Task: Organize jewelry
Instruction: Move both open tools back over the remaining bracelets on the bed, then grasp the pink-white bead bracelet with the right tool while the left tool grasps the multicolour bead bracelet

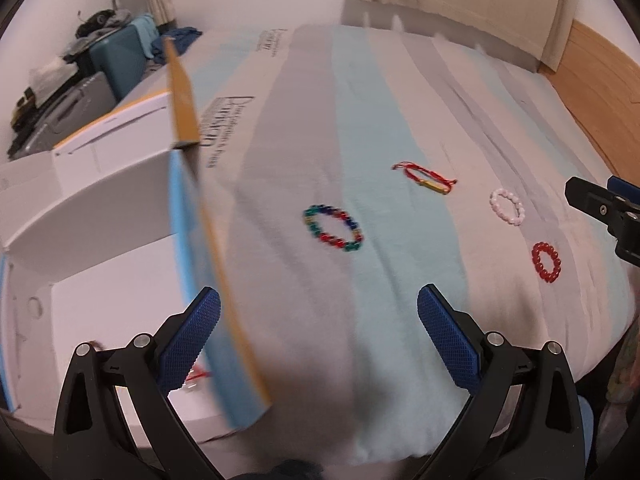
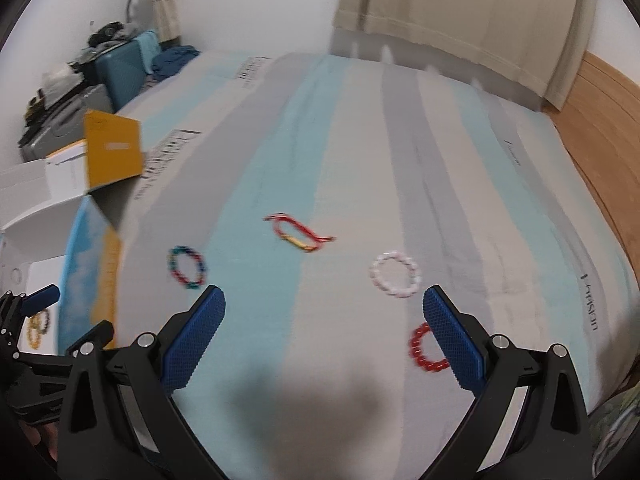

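My left gripper (image 1: 318, 336) and right gripper (image 2: 324, 338) are matt black plastic with shiny metal pivot pins, and the finger pads (image 1: 190, 340) carry a rough blue knurled texture. I see soft matt cloth on the striped bedspread (image 1: 360, 128), smooth matt cardboard on the white and yellow box (image 1: 80, 184) at left, and satin wood on the headboard (image 2: 600, 120) at right. The multicolour bracelet (image 1: 334, 228) and red bracelet (image 1: 546, 262) are glossy beads, the pink bracelet (image 2: 396, 274) looks milky, and the red cord bracelet (image 1: 424, 176) is woven thread.

striped bed (image 2: 360, 128), beige curtain (image 2: 460, 8), white wall (image 2: 248, 4), teal suitcase (image 2: 120, 68).
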`<state>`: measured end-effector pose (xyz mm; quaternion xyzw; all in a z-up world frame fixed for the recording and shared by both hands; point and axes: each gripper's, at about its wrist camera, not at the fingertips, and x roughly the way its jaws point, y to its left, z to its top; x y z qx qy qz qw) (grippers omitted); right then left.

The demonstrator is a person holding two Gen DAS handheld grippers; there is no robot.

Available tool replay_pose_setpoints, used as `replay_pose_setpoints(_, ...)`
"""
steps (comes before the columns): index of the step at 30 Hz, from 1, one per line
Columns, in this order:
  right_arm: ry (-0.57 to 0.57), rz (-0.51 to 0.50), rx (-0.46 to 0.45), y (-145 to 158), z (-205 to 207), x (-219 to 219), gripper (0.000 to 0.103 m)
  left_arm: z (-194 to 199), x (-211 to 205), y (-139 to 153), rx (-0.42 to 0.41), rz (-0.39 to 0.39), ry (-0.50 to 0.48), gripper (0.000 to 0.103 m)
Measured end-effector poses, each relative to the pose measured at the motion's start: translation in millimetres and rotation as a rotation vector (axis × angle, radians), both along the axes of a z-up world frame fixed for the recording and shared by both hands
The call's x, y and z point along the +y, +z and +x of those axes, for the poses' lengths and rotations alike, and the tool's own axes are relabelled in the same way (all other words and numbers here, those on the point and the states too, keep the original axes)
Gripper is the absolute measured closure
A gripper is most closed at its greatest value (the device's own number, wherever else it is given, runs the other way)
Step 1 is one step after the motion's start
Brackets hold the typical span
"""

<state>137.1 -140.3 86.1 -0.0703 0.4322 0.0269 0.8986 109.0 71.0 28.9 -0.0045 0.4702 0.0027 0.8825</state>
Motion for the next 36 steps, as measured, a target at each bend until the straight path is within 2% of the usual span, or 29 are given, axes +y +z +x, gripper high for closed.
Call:
replay_pose_setpoints(3,-0.002,-0.019,0.011,-13,14,-17,0.008,17,-19,-13,0.010,-0.017,-0.014,0.006)
replay_pose_setpoints(6,0.009,-0.024,0.019,-29,27,-30,0.008,33,-32,-27,0.006,-0.001,-0.018,0.006)
replay_pose_setpoints(13,0.050,-0.047,0.054,-74,55,-45,0.009,74,-36,-63,0.010,0.011,0.030,0.006)
replay_pose_setpoints(21,0.112,-0.102,0.140,-128,91,-55,0.023,108,-27,-105,0.058,0.015,0.039,0.006)
replay_pose_setpoints(24,0.113,-0.087,0.182,-145,101,-58,0.031,117,-24,-116,0.079,0.012,0.049,0.006)
replay_pose_setpoints(28,0.113,-0.079,0.203,-158,109,-59,0.038,123,-32,-123,0.076,0.068,0.029,0.006)
replay_pose_setpoints(31,0.113,-0.069,0.227,-166,113,-60,0.046,126,-33,-127,0.076,0.063,0.035,0.008)
replay_pose_setpoints(33,0.117,-0.062,0.234,-168,113,-60,0.050,126,-32,-129,0.077,0.063,0.033,0.013)
replay_pose_setpoints(35,0.121,-0.044,0.250,-170,114,-60,0.061,125,-33,-128,0.078,0.068,0.028,0.019)
replay_pose_setpoints(36,0.121,-0.038,0.256,-170,115,-60,0.063,125,-32,-128,0.079,0.070,0.030,0.024)
